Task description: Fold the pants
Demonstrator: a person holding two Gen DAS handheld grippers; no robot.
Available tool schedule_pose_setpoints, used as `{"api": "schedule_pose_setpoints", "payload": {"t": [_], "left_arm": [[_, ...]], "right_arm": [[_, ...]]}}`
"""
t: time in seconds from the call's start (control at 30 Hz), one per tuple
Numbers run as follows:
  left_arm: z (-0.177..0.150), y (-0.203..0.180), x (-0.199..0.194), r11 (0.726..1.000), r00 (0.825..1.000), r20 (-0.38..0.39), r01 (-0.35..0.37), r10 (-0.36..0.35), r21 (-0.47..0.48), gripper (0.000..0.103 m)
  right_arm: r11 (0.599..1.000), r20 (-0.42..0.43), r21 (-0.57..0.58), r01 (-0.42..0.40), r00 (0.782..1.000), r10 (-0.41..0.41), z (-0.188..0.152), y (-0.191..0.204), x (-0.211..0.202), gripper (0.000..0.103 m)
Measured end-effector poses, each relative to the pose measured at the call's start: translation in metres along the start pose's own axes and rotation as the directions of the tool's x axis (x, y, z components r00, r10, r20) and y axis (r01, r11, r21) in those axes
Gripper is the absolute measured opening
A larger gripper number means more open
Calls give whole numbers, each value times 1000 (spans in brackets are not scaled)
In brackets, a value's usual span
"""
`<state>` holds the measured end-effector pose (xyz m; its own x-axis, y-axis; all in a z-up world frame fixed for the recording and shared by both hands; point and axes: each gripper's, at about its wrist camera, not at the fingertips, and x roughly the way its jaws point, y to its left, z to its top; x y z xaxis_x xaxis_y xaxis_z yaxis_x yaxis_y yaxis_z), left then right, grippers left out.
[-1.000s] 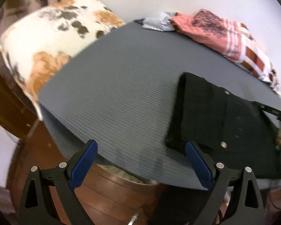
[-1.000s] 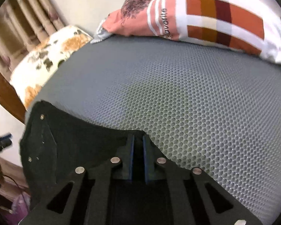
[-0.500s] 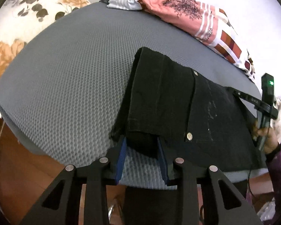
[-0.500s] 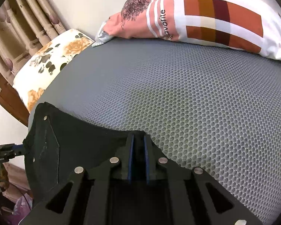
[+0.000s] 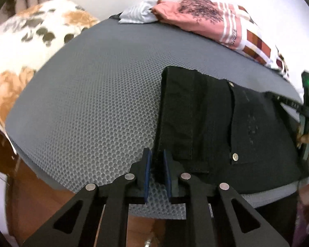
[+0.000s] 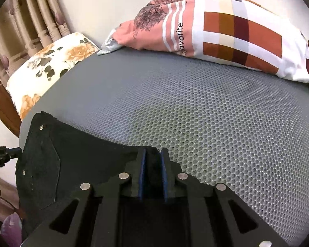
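Black pants (image 5: 212,121) lie on the grey mesh mattress (image 5: 96,94), at its near right part, back pocket with rivets facing up. My left gripper (image 5: 157,160) is shut on the pants' near left corner at the mattress edge. In the right wrist view the pants (image 6: 76,160) fill the lower left. My right gripper (image 6: 152,160) is shut on the pants' far edge. The other gripper (image 5: 308,103) shows at the right edge of the left wrist view.
A floral pillow (image 5: 31,41) lies at the mattress's left end. A pink and checked pillow (image 6: 226,30) and a striped cloth (image 5: 138,15) lie along the wall. Curtains (image 6: 26,20) hang at the left. Wooden floor (image 5: 31,195) lies below the mattress edge.
My left gripper went from wide open to shut on the pants' near left corner. The right gripper stayed shut on the pants' edge and shifted little.
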<state>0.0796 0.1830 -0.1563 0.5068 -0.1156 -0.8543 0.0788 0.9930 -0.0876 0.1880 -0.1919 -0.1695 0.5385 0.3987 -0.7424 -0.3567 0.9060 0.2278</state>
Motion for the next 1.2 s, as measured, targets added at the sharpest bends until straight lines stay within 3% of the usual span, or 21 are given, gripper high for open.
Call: {"api": "schedule_pose_setpoints", "payload": {"t": [0.1, 0.17, 0.23, 0.3, 0.33, 0.37, 0.4, 0.43, 0.5, 0.57, 0.6, 0.67, 0.77, 0.87, 0.97, 1.07, 1.2], "left_arm": [[-1, -9, 0, 998, 999, 26, -45, 44, 37, 17], [-2, -11, -3, 993, 994, 36, -104, 102, 62, 30], [-1, -11, -6, 983, 985, 60, -168, 164, 72, 56], [1, -11, -13, 971, 971, 87, -228, 221, 73, 73], [2, -11, -17, 963, 962, 101, -260, 253, 71, 76], [3, -12, -22, 954, 952, 120, -293, 283, 71, 76], [4, -14, -27, 948, 945, 136, -310, 298, 74, 76], [5, -17, -34, 943, 939, 156, -322, 307, 80, 76], [8, -30, -48, 937, 929, 204, -335, 309, 103, 78], [11, -50, -62, 935, 927, 249, -321, 279, 148, 83], [12, -62, -68, 935, 929, 269, -307, 254, 177, 87], [13, -93, -80, 931, 933, 304, -271, 192, 244, 93], [15, -131, -90, 925, 938, 332, -212, 102, 315, 94], [14, -161, -95, 923, 941, 338, -147, 19, 357, 96], [13, -179, -86, 920, 945, 327, -116, -15, 375, 96], [13, -182, -70, 931, 965, 262, -67, -31, 358, 96], [5, -180, -64, 934, 966, 258, -90, -3, 345, 96]], "right_arm": [[1000, 4, 0, 2, 1000, -2, 1, 0, 1, 12], [1000, -20, 7, -23, 1000, 23, 2, -2, 4, 14], [998, -37, 33, -46, 998, 47, 4, -7, 7, 28], [990, -47, 83, -110, 992, 115, 7, -16, 8, 65], [987, -48, 114, -113, 992, 119, 8, -21, 5, 70], [981, -12, 181, -74, 997, 78, 6, -33, -6, 73], [964, 39, 253, -86, 996, 79, 2, -46, -19, 73], [942, 84, 317, -108, 993, 86, -4, -58, -30, 72], [827, 229, 524, -204, 969, 94, -37, -98, -73, 73], [723, 321, 621, -304, 940, 120, -76, -126, -108, 73], [695, 342, 645, -318, 933, 109, -96, -135, -126, 73], [670, 353, 682, -294, 934, 51, -144, -152, -170, 73], [617, 356, 756, -218, 928, -108, -227, -176, -245, 74], [506, 354, 845, -172, 890, -289, -315, -202, -322, 74], [388, 389, 891, -237, 840, -379, -380, -229, -369, 74], [347, 436, 885, -311, 814, -384, -408, -241, -386, 74], [332, 487, 863, -380, 800, -351, -412, -251, -375, 74]]}}
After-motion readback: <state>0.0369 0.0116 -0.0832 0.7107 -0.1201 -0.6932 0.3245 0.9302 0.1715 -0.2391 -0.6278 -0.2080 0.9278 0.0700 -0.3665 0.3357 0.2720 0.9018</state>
